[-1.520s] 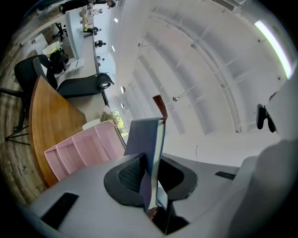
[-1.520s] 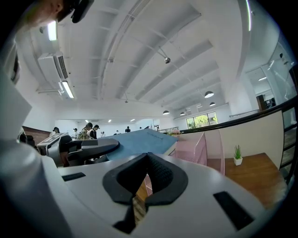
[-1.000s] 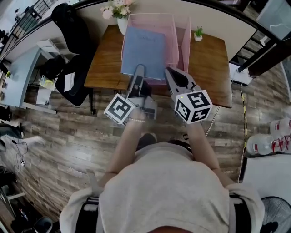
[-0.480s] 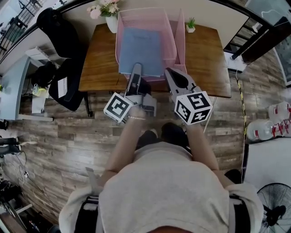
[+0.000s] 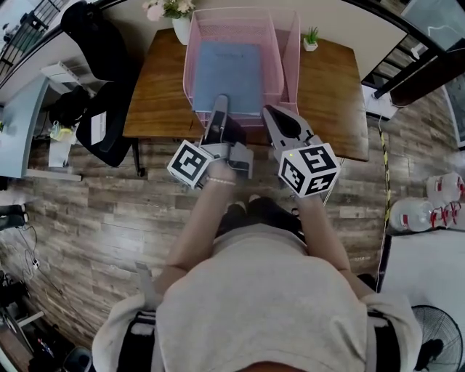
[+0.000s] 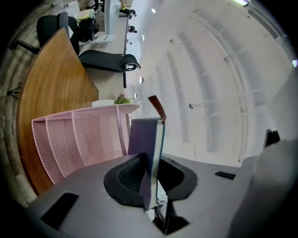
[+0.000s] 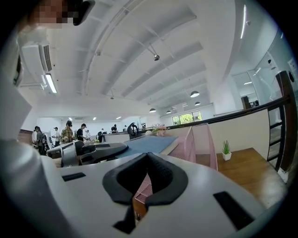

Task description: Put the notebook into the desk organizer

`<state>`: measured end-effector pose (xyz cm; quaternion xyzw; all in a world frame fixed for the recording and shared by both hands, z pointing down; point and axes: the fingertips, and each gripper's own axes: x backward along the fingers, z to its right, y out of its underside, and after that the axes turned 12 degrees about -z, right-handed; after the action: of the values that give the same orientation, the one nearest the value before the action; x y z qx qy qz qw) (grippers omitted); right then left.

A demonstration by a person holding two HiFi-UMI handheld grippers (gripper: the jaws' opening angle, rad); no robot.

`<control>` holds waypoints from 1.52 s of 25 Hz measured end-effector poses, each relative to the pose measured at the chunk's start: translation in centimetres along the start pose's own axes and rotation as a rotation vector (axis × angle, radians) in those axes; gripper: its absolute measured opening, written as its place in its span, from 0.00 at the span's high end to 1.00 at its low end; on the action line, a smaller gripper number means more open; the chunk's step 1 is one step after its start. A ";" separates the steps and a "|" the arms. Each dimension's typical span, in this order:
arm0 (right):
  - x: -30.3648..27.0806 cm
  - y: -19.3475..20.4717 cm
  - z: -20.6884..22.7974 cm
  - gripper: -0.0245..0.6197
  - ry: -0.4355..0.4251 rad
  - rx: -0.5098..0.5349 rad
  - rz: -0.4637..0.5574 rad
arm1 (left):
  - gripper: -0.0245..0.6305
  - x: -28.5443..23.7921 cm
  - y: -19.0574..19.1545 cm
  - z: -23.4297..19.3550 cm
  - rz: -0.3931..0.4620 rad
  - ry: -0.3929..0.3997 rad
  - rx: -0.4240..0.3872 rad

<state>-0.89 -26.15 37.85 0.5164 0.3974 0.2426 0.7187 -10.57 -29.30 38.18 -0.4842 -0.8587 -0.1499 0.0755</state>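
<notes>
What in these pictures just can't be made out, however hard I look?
- Head view: the organizer's floor, covered by the blue notebook.
- Head view: the notebook's near edge, under the left tool that grips it.
- Head view: the print on the notebook's cover, too small.
- Head view: the flowers, cut off by the top edge.

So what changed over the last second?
The left gripper carried the notebook slightly further forward over the pink organizer. Seen from above, the notebook's near edge now lies inside the front rim. Unchanged: the left gripper's hold on the notebook, and the right gripper, shut and empty alongside.
</notes>
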 end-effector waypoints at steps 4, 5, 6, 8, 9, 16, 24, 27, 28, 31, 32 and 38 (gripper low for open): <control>-0.2 -0.5 0.6 0.95 -0.019 0.007 -0.008 | 0.85 -0.2 0.2 -0.8 0.035 -0.018 0.041; -0.3 -0.6 0.7 0.95 -0.022 0.008 -0.010 | 0.85 -0.2 0.3 -1.0 0.041 -0.022 0.046; -0.3 -0.6 0.7 0.95 -0.026 0.010 -0.011 | 0.85 -0.2 0.3 -1.2 0.045 -0.027 0.048; -0.5 -0.5 0.9 0.95 -0.031 0.011 -0.014 | 0.85 -0.2 0.4 -1.6 0.050 -0.037 0.054; -0.5 -0.4 0.9 0.95 -0.033 0.011 -0.016 | 0.86 -0.1 0.5 -1.9 0.049 -0.042 0.059; -0.9 -0.1 1.0 0.95 -0.045 0.008 -0.022 | 0.87 0.0 0.8 -3.0 0.036 -0.067 0.062; -0.9 0.0 1.0 0.95 -0.041 0.005 -0.021 | 0.85 -0.2 0.9 -2.9 0.024 -0.085 -0.002; -0.7 0.1 0.9 0.95 -0.024 0.030 -0.025 | 0.82 0.2 1.0 -3.1 -0.006 -0.160 -0.067; -0.7 0.1 0.9 0.95 -0.023 0.034 -0.026 | 0.79 0.2 1.1 -3.0 -0.015 -0.171 -0.085; -0.5 0.1 0.6 0.95 -0.022 0.046 -0.024 | 0.74 0.4 1.4 -2.5 -0.035 -0.177 -0.112; -0.4 0.1 0.6 0.95 -0.020 0.052 -0.024 | 0.74 0.4 1.6 -2.4 -0.043 -0.178 -0.119; -0.4 0.3 0.7 0.95 -0.013 0.054 -0.022 | 0.74 0.9 2.6 -2.2 -0.082 -0.190 -0.158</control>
<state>-0.54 -26.70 38.31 0.5329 0.4048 0.2206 0.7095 -8.86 -28.07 41.01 -0.4652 -0.8665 -0.1737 -0.0507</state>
